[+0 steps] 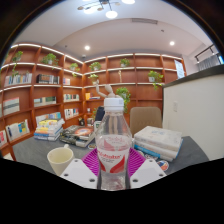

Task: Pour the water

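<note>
Standing upright between the two fingers, a clear plastic water bottle [113, 135] with a white cap and a pink-and-white label fills the centre, very close to the camera. Gripper [113, 165] fingers flank the bottle's lower body; magenta pads [92, 160] show on both sides at label height and look to be pressed against it, so I read the grip as clamped on the bottle, though the contact line itself is partly hidden by the label. Bottle base is out of sight below the fingers, so can't tell whether it rests on the table or is lifted. Just left of the bottle and slightly ahead of the left finger: a pale yellow cup [60, 158], open side up, apart from the bottle. Right of the bottle, beyond the right finger: a clear plastic box [158, 141] with something blue and yellow at its lower edge. All on a grey table [30, 155]. Further left on the table, a stack of books or packets [48, 128]. Behind, wooden shelves [40, 85] wrap the wall, holding books and potted plants [122, 96]; ceiling spotlights on. A chair back [146, 118] sits behind the table on the right.
</note>
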